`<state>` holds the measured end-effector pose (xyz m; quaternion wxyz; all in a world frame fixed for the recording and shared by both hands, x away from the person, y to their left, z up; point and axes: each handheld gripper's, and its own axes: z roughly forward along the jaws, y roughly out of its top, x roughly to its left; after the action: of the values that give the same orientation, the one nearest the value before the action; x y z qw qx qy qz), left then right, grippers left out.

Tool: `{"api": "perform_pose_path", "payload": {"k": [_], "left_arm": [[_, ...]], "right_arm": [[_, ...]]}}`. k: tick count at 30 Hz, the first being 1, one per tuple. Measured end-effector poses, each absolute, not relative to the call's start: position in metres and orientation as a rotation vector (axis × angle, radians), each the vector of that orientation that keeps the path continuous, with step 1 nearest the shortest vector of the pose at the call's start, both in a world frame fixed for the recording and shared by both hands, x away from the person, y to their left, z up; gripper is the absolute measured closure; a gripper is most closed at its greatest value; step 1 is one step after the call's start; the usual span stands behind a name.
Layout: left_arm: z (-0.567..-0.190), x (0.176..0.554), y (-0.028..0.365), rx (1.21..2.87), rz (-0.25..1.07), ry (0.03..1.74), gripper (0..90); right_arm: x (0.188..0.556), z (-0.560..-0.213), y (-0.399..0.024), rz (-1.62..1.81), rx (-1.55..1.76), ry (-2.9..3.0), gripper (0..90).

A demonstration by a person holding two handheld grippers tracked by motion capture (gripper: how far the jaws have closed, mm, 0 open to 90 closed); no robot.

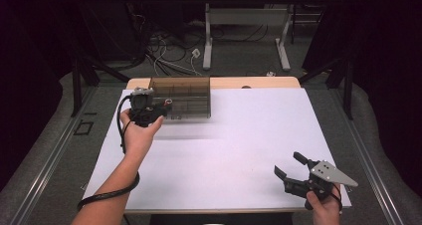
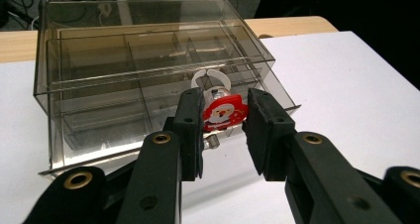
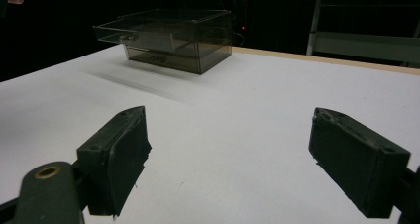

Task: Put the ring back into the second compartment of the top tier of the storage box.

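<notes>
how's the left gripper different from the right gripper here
The left gripper is shut on a small Santa charm; the right gripper stands wide open with nothing between its jaws. The left is up at the smoky plastic drawer box; the right hangs over bare white table, far from it. Both have black padded jaws.

The box (image 2: 148,60) is see-through smoky brown. The little Santa charm (image 2: 224,111) is red and white. The table sheet (image 1: 259,135) is white.

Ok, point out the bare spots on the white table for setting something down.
Free: the white table between the smoked clear-plastic drawer box and the right gripper, plus its far right side. Crowded: the far-left corner, where the left gripper holds a red Santa charm.
</notes>
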<state>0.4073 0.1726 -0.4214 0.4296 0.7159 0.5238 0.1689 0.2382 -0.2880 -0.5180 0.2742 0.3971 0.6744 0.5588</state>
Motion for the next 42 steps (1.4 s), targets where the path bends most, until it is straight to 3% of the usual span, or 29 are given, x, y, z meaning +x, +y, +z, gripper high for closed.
{"api": "perform_pose_path", "payload": {"k": [20,42], "left_arm": [[-0.417,0.435,0.162,1.895,0.429,1.358,68.4],[-0.431,0.455,0.16,1.893,0.383,1.437,68.4]], "right_arm": [[0.238,-0.518,-0.288,1.507,1.073,1.818,14.9],[0.238,-0.518,-0.287,1.512,1.06,1.824,14.9]]}}
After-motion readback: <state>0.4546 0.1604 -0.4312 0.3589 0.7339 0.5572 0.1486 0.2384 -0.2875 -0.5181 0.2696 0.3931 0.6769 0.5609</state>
